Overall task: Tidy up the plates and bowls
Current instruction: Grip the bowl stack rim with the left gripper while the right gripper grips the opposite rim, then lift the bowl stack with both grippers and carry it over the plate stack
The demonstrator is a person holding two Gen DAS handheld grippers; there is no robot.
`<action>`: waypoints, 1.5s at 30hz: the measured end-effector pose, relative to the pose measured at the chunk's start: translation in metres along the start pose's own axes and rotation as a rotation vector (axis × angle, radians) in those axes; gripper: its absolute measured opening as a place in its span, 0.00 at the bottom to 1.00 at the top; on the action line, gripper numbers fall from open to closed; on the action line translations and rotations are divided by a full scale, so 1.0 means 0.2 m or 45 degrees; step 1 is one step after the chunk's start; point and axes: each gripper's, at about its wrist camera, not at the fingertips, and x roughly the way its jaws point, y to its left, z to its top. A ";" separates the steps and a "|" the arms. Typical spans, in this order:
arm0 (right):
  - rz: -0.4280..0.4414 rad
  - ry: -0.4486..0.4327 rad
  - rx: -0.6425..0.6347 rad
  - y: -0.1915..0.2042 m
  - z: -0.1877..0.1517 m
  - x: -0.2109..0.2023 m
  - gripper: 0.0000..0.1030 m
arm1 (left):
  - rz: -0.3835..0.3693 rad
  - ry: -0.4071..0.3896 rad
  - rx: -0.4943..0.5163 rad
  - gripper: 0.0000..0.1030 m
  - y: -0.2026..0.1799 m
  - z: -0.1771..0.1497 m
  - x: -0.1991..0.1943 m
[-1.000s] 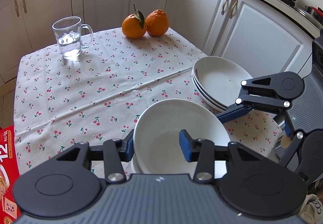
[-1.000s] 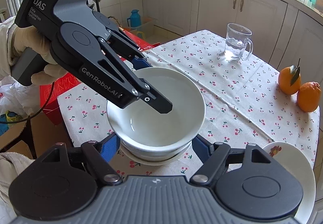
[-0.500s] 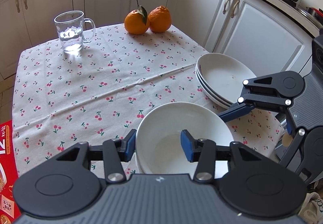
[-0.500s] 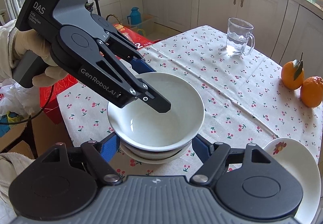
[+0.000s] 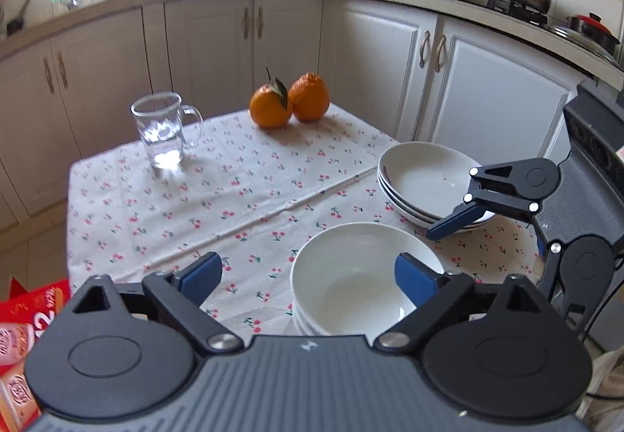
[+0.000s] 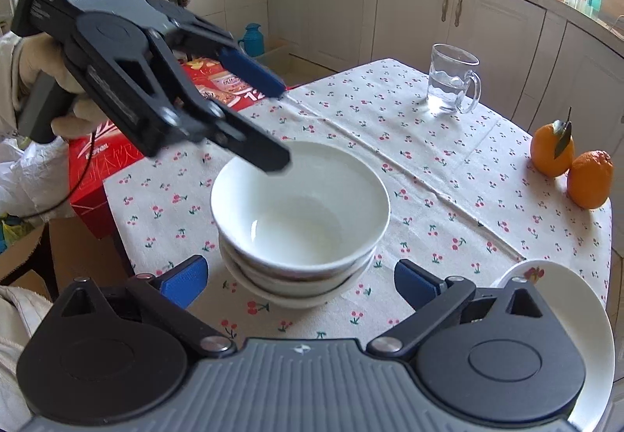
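Note:
A stack of white bowls (image 6: 304,206) stands on the cherry-print tablecloth (image 6: 429,174) near the table's front edge. My right gripper (image 6: 300,278) is low in front of the stack; its jaws are opening and the blue pads stand clear of the bowls on both sides. My left gripper (image 5: 308,264) hovers above the stack's (image 5: 351,276) rim, jaws opening, one finger over the bowl's inside and the other outside, touching nothing. A stack of shallow white plates (image 5: 421,178) sits to the right, behind my right gripper's finger (image 5: 452,223).
A glass mug (image 5: 163,131) with water and two oranges (image 5: 288,104) stand at the table's far side. A red carton (image 6: 101,151) lies past the table's left edge. White kitchen cabinets (image 5: 390,61) surround the table. A gloved hand (image 6: 35,61) holds the left gripper.
Both grippers' jaws have spread wide and let go of the top bowl, which now rests nested on the stack. The left gripper has lifted and drawn back from the rim.

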 end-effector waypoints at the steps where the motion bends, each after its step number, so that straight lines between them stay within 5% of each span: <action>1: -0.013 0.005 -0.007 0.01 -0.02 0.00 1.00 | 0.007 -0.012 0.015 0.93 0.00 -0.02 -0.02; 10: -0.064 0.070 -0.088 0.04 -0.14 0.03 1.00 | -0.028 0.013 0.200 0.95 -0.05 -0.23 -0.06; 20: -0.055 0.094 -0.145 0.05 -0.14 0.16 1.00 | -0.111 0.146 0.461 0.94 -0.13 -0.39 0.16; 28: -0.035 0.099 -0.246 0.03 -0.10 0.24 1.00 | -0.223 0.150 0.579 0.92 -0.09 -0.37 0.24; 35: 0.034 0.080 -0.289 -0.01 -0.05 0.24 1.00 | -0.385 0.137 0.566 0.89 -0.05 -0.29 0.27; 45: 0.108 0.081 -0.298 -0.04 -0.03 0.24 0.96 | -0.493 0.190 0.610 0.83 -0.01 -0.25 0.34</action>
